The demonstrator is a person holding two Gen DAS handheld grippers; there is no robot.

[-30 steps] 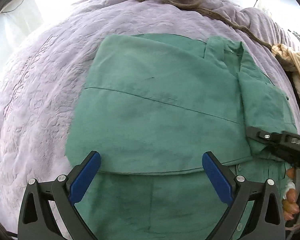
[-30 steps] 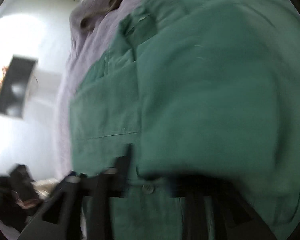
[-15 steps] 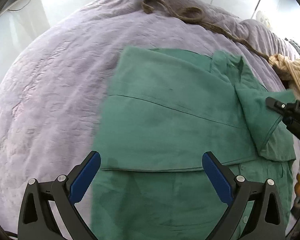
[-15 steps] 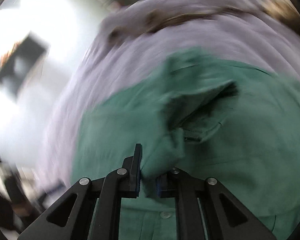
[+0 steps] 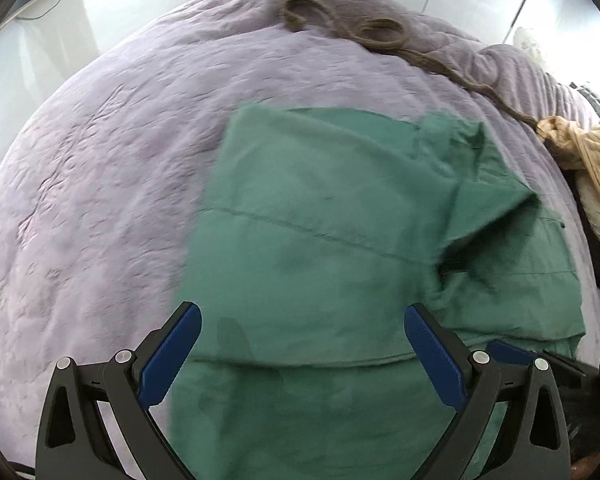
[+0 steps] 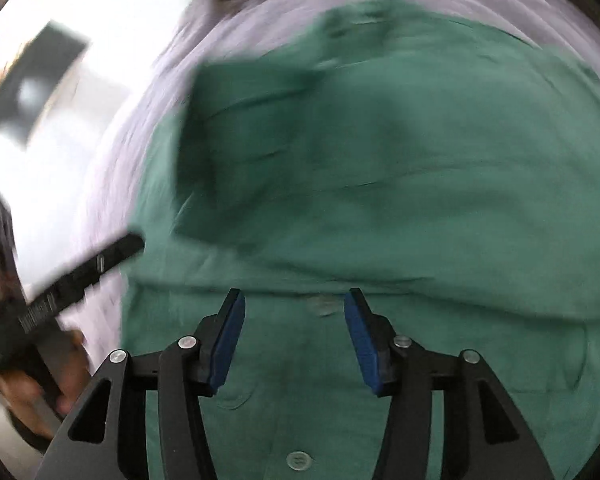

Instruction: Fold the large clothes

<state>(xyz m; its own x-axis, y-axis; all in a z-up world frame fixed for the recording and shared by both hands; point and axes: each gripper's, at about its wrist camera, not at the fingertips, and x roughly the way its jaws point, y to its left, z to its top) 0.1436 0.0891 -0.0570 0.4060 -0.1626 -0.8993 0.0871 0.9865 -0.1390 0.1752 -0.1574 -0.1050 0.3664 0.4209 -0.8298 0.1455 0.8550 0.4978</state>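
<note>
So the whole thing sits on a bed (image 5: 112,184) covered in a lilac quilted spread, kinda puffy with stitched texture all over it. Behind the bed there's a pale wall and what looks like white cupboard doors at the top right of the left wrist view. A brown knitted cord (image 5: 364,36) snakes across the far side of the spread, ending by a tan ribbed garment (image 5: 592,160) bunched up at the right edge. In the right wrist view everything's smeared with motion blur, but you can make out a dark boxy thing (image 6: 32,80) against the bright floor off to the left. The green shirt (image 5: 320,248) lies spread on the bed, partly folded already, one layer doubled over with a seam running across it and a flap (image 5: 496,200) turned up near the right side. You can spot its buttons (image 6: 298,460) in the right wrist view. The left tool (image 5: 302,344) hangs above the near part of the shirt with its blue pads wide apart, nothing between them, not touching the cloth. The right tool (image 6: 294,336) has just been opening after being nearly shut; its pads now stand apart over the button strip with no fabric pinched in them. A bit of the right tool also pokes in low at the right of the left wrist view, just beside the shirt's edge.
</note>
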